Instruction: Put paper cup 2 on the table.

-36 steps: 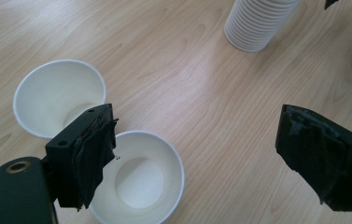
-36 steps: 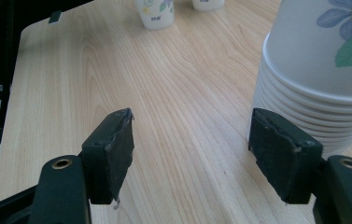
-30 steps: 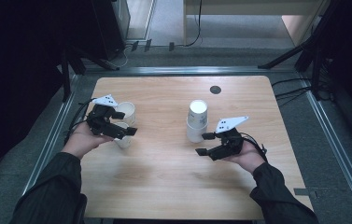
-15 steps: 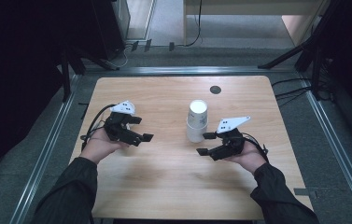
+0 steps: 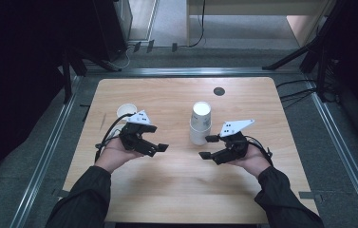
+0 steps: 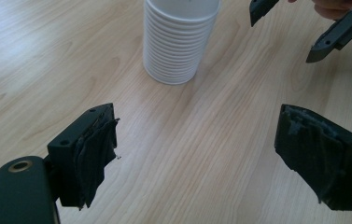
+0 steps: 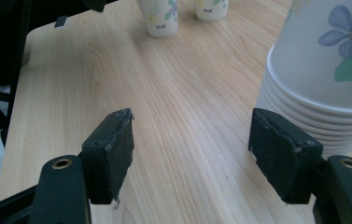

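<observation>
A tall stack of white paper cups [image 5: 200, 122] stands near the middle of the wooden table [image 5: 176, 199]. My left gripper [image 5: 160, 148] hovers to its left, open, with nothing between the jaws. In the left gripper view the stack [image 6: 178, 42] stands ahead of my open left gripper [image 6: 197, 144]. My right gripper [image 5: 206, 147] sits just right of the stack's base, open and empty. In the right gripper view the stack [image 7: 323, 79] with its flower print is beside the right fingertip of my right gripper [image 7: 192, 149]. A single paper cup [image 5: 126, 111] stands behind my left hand.
Two flower-print cups [image 7: 162, 18] stand at the far side in the right gripper view. A round black grommet [image 5: 219, 91] is set in the table near its far edge. Metal rails [image 5: 48, 152] run along both sides. Bare wood lies between the grippers.
My left gripper has moved right, away from the cup at the left and toward the middle of the table. The right gripper and the stack have stayed put.
</observation>
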Tool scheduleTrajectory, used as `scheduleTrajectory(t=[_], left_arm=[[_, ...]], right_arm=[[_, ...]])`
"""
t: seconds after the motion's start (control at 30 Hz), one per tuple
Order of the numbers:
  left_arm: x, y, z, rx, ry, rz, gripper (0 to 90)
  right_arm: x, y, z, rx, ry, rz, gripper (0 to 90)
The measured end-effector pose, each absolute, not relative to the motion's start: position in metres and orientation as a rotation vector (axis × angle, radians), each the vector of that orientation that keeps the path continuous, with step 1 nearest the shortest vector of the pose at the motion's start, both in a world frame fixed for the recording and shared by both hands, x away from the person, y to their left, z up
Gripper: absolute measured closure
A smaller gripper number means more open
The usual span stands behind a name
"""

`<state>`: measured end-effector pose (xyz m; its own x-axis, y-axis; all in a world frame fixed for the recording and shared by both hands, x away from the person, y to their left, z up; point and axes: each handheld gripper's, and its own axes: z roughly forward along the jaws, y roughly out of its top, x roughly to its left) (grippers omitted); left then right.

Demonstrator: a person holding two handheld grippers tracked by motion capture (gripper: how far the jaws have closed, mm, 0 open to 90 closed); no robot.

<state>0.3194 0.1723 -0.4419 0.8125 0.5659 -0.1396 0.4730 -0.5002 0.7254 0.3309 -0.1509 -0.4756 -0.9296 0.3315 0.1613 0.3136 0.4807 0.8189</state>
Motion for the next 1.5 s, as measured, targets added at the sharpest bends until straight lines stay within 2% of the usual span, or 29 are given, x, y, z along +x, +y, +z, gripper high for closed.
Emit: scheduleTrajectory(t=[0.57,1.5], left_arm=[[0.307,0.151,-0.460,2.186,0.715,0.138,13.2],[0.306,0.152,-0.470,2.197,0.722,0.138,13.2]], right_arm=[[0.330,-0.150,-0.477,0.566,2.695,1.470,31.4],[0.329,-0.143,-0.481,0.530,2.721,1.451,31.1]])
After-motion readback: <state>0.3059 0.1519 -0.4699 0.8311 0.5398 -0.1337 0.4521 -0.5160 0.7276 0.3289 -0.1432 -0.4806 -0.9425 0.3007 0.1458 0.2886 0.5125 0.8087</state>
